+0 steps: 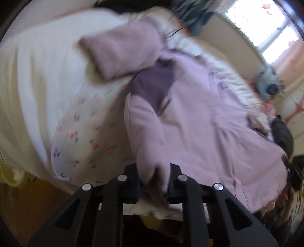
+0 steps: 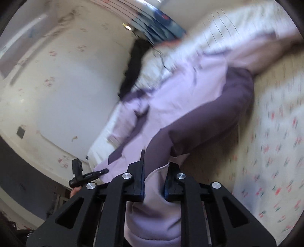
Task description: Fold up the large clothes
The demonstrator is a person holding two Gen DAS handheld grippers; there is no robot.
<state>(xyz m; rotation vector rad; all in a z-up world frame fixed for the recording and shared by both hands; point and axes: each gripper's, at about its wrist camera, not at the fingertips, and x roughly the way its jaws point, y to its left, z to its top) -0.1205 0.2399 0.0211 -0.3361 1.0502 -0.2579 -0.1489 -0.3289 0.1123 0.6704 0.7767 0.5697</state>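
- The large lilac fleece garment with dark purple panels (image 1: 199, 114) lies spread across the bed, on a cream sheet printed with small red cherries (image 1: 79, 136); one sleeve (image 1: 121, 49) is bent out to the side, its cuff resting on plain cream bedding (image 1: 34, 79).
- The left tool (image 1: 153, 182) — black, with ribbed pads — is clamped on a bunched edge of the garment, the cloth pinched between its fingers and hanging below them.
- The right tool (image 2: 154, 180) likewise grips a thick fold of the same garment (image 2: 180, 98), where a dark purple panel meets the pale lilac; the cloth rises from its jaws toward the bed.
- In the right wrist view the other black tool (image 2: 83, 175) shows at the far hem of the garment, near the edge of the bed.
- Around the bed: a blue plush toy (image 1: 269, 83) sits near a bright window (image 1: 266, 24), a dark bundle of clothes (image 1: 191, 17) lies at the far side, and a black rounded object (image 1: 283, 133) rests just beside the garment's edge.
- A cream wall with faint pink flower marks (image 2: 62, 79) stands alongside the bed, and a black item (image 2: 133, 70) hangs or leans between wall and mattress — too blurred to name.
- The fleece looks soft and matte, with thick rolled edges; the sheet is thin and smooth. Both views are smeared by motion.
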